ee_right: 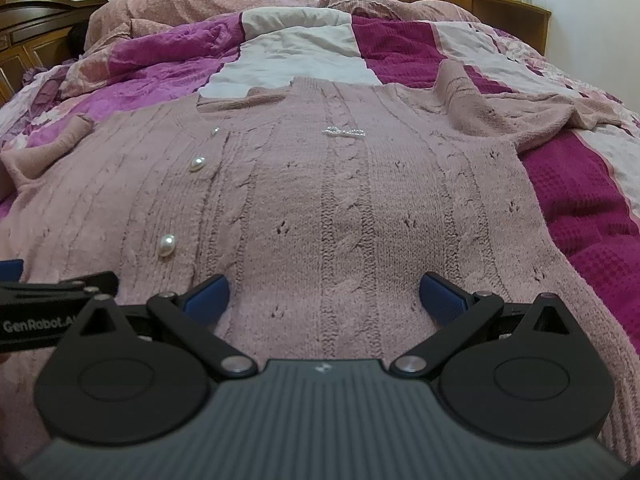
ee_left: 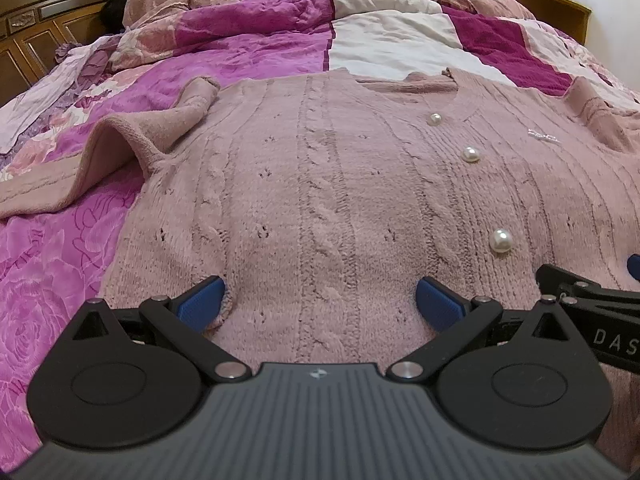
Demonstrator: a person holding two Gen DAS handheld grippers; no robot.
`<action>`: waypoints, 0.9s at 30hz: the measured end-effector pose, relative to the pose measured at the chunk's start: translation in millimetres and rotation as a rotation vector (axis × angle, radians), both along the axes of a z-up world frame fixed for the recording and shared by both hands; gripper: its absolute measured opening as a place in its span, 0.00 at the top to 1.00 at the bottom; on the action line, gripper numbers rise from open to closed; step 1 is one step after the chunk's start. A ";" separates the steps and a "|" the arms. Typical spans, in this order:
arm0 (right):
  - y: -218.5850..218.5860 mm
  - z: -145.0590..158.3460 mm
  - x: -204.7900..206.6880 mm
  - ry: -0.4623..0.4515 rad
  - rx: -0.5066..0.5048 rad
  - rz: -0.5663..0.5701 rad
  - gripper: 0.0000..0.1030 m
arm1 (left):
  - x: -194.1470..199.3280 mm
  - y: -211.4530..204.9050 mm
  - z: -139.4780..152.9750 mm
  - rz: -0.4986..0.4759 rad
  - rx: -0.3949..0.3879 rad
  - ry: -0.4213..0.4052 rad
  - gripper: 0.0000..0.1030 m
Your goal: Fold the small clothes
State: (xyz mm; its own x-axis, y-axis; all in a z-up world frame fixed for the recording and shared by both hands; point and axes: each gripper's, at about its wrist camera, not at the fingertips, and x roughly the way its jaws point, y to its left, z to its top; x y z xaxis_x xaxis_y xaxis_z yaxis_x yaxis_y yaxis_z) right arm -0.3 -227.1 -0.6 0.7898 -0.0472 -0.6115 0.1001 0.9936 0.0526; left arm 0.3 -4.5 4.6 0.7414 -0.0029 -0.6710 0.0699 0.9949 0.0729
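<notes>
— Two grippers, both yours: where do they stand?
— Your left gripper and right gripper sit side by side at the 6 o'clock hem of the pink cardigan, jaws spread wide, grasping nothing.
— And the garment?
— It lies flat, front up, on the patchwork quilt, neckline toward 12 o'clock. Pearl buttons run up its placket. One sleeve trails toward 9 o'clock; the other bunches near 2 o'clock. Your blue pads seem to touch the knit, though that's hard to judge.
</notes>
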 end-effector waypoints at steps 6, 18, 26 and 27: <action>-4.4 7.6 0.8 0.030 0.018 0.033 0.00 | 4.8 1.6 4.1 -0.061 0.021 0.014 0.00; -75.9 63.4 14.2 -0.012 0.151 0.041 0.00 | 23.8 1.2 48.7 -0.048 -0.030 0.035 0.00; -154.9 80.4 41.5 -0.049 0.204 -0.096 0.00 | 45.3 -10.6 57.8 -0.018 -0.053 0.072 0.00; -165.5 81.0 46.6 -0.054 0.203 -0.118 0.00 | 47.0 -11.1 56.8 -0.014 -0.052 0.074 0.00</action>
State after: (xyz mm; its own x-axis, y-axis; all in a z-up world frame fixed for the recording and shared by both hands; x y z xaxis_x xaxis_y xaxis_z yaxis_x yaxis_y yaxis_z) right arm 46.3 -392.6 80.4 0.8181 -0.0216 -0.5747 0.2066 0.9436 0.2587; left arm 47.3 -15.6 61.4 0.6897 -0.0492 -0.7225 0.0874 0.9961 0.0157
